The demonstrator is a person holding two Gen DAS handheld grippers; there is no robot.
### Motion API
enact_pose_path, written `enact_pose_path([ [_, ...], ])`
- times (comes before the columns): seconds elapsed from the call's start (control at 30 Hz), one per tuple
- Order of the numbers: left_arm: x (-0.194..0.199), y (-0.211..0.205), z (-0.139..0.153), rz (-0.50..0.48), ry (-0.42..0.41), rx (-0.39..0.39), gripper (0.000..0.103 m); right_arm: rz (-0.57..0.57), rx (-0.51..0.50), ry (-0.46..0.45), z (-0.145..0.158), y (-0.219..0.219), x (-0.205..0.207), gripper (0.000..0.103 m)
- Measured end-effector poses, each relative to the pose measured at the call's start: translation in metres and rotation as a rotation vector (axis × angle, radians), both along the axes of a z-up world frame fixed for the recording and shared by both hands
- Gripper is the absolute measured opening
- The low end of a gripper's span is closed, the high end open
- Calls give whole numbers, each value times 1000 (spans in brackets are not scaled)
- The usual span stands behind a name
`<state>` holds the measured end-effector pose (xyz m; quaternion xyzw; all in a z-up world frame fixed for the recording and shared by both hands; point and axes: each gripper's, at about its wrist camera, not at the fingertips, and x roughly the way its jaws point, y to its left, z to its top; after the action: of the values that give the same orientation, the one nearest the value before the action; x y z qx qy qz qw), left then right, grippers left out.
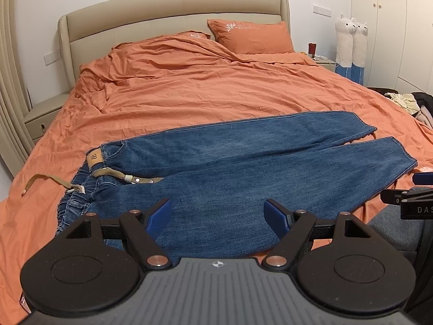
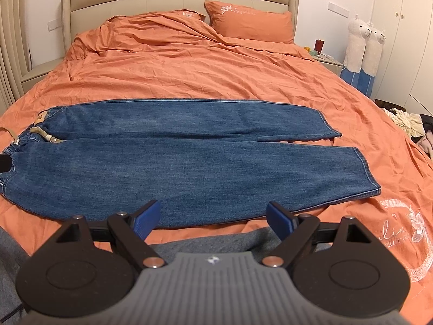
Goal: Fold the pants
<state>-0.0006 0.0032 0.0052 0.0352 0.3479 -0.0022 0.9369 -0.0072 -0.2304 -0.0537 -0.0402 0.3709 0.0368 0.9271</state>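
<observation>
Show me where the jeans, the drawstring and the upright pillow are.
jeans (image 2: 113, 173): right wrist view, near leg's thigh.
drawstring (image 1: 46, 178): left wrist view, loose tan end on the sheet.
pillow (image 2: 251, 23): right wrist view, middle of its front.

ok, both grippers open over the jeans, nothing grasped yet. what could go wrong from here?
1. The belt trails loose off the waistband onto the duvet; it may snag or drag in a fold.
2. The jeans legs splay apart at the hems, so folding leg over leg may misalign.
3. The left gripper and right gripper might pinch the wrinkled duvet along with denim.
</observation>
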Motion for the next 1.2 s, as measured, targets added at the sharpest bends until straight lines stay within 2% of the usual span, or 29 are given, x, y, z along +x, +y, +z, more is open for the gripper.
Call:
enact_pose_path([
  [0.6, -6, 4, -1, 1, 0, 11, 90, -7, 11, 3, -2, -2, -1, 82],
  [0.73, -3, 15, -4, 9, 14, 22, 90, -16, 24, -28, -1, -11, 1, 82],
  [0.77, -2, 20, -4, 5, 16, 25, 86, -8, 29, -39, -1, -14, 2, 82],
  [0.87, 3, 36, -1, -39, 20, 57, 79, 29, 61, -42, 4, -30, 14, 82],
  [1.0, 13, 61, 3, -107, 39, 143, 72, 34, 125, -100, 19, -62, 27, 82],
  [1.1, 25, 84, -2, -146, 103, 191, 70, -11, 78, -96, 30, -81, 44, 82],
  [1.2, 35, 108, -11, -197, 140, 217, 68, -44, 75, -91, 39, -105, 62, 82],
])
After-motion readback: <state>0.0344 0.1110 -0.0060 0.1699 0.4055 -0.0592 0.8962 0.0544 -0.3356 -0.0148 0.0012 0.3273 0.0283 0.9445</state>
